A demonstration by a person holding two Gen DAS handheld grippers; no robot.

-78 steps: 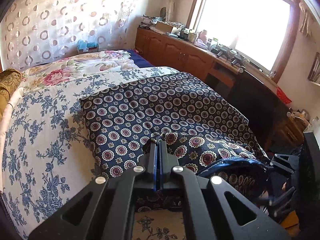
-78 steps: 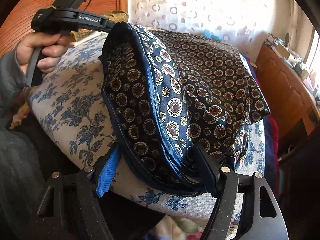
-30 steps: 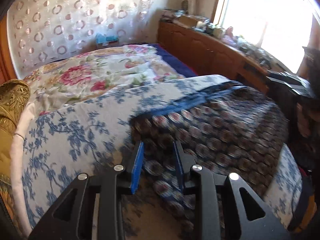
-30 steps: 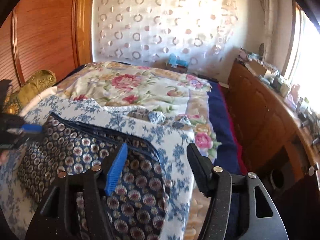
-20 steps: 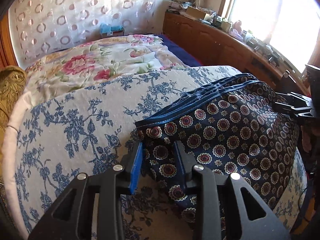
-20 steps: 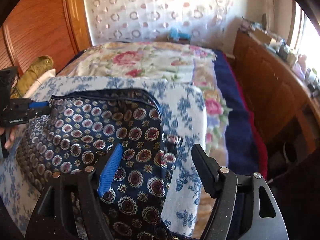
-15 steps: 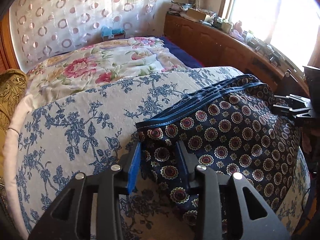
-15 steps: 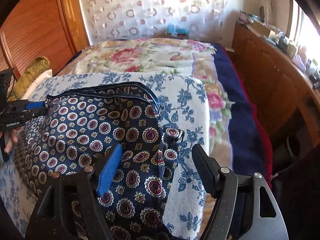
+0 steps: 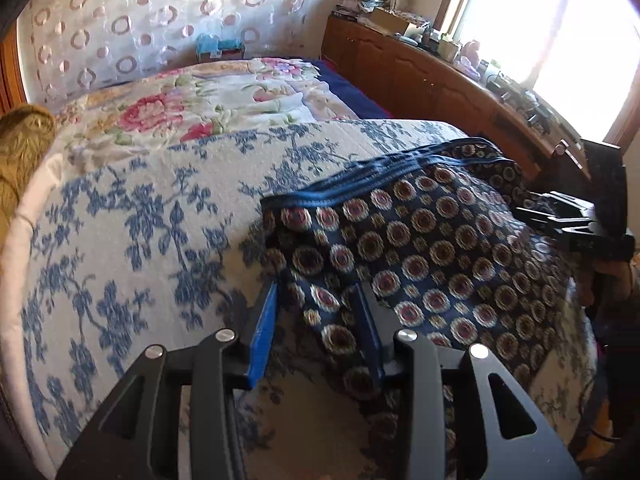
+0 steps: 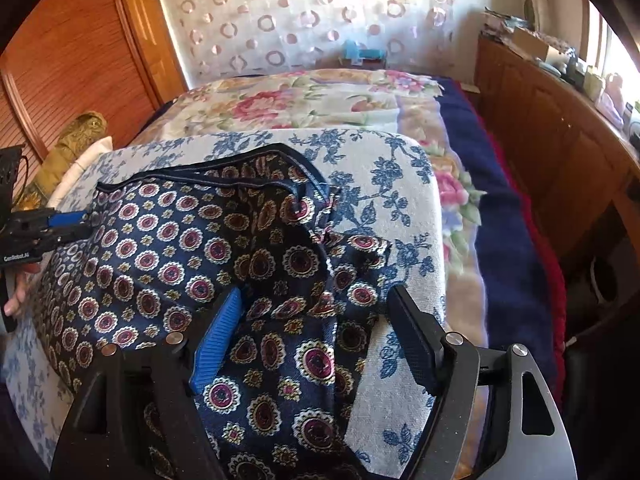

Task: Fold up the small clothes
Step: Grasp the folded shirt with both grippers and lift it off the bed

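The navy patterned garment [image 9: 420, 248] lies spread on the blue-flowered white cover [image 9: 120, 208] of the bed, filling the centre and right of the left wrist view and the centre and left of the right wrist view. Its blue-edged hem runs along its upper side in both views.

In the left wrist view the left claw [image 9: 316, 320] sits at the lower centre of the frame, its jaws partly apart. A corner of the garment lies in the gap between them, reaching down toward the bottom of the frame; the cloth looks loose there, and the blue pad on the left stands clear of it. The right pad is at the cloth's edge, and whether it touches cannot be told. The same claw shows at the far left edge of the right wrist view, at the garment's left corner.

In the right wrist view the right claw [image 10: 316, 320] sits at the lower centre, jaws wide and closing a little. A bunched fold of the garment lies between them, nearer the blue left pad; the black right pad stands over bare cover, apart from the cloth. This claw appears at the right edge of the left wrist view, beside the garment's far right edge.
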